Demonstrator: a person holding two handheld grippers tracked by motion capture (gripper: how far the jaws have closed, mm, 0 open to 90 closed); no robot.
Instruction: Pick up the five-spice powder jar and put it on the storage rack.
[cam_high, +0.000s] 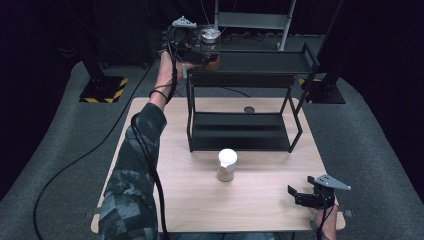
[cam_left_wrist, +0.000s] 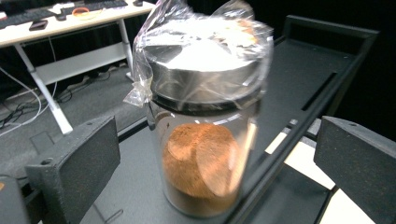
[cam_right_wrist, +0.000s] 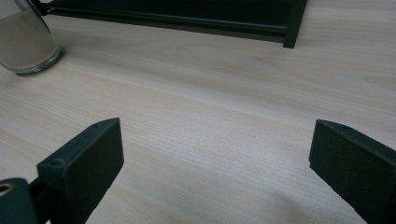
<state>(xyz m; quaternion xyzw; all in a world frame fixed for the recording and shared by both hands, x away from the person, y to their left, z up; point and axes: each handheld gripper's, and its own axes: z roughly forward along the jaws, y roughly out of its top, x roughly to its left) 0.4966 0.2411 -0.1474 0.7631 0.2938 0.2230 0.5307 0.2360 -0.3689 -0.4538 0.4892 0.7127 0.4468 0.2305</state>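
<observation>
Dark flooring surrounds the wooden surface (cam_high: 150, 190) carrying a black two-tier rack (cam_high: 300, 62). Left gripper (cam_high: 202, 56): fingers (cam_left_wrist: 77, 163) released, standing wide to either side of the brown-powder jar (cam_left_wrist: 203, 158), which rests between them on the rack's upper shelf, pads apart from the glass. Placement of this jar appears complete. Right gripper (cam_high: 300, 196): fingers released, holding nothing; the white-lidded jar (cam_high: 227, 165) stands ahead of them, likely remaining.

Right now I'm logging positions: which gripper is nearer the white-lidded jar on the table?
Right. The right gripper sits beside the jar; the left gripper is far off, at the top shelf.
</observation>
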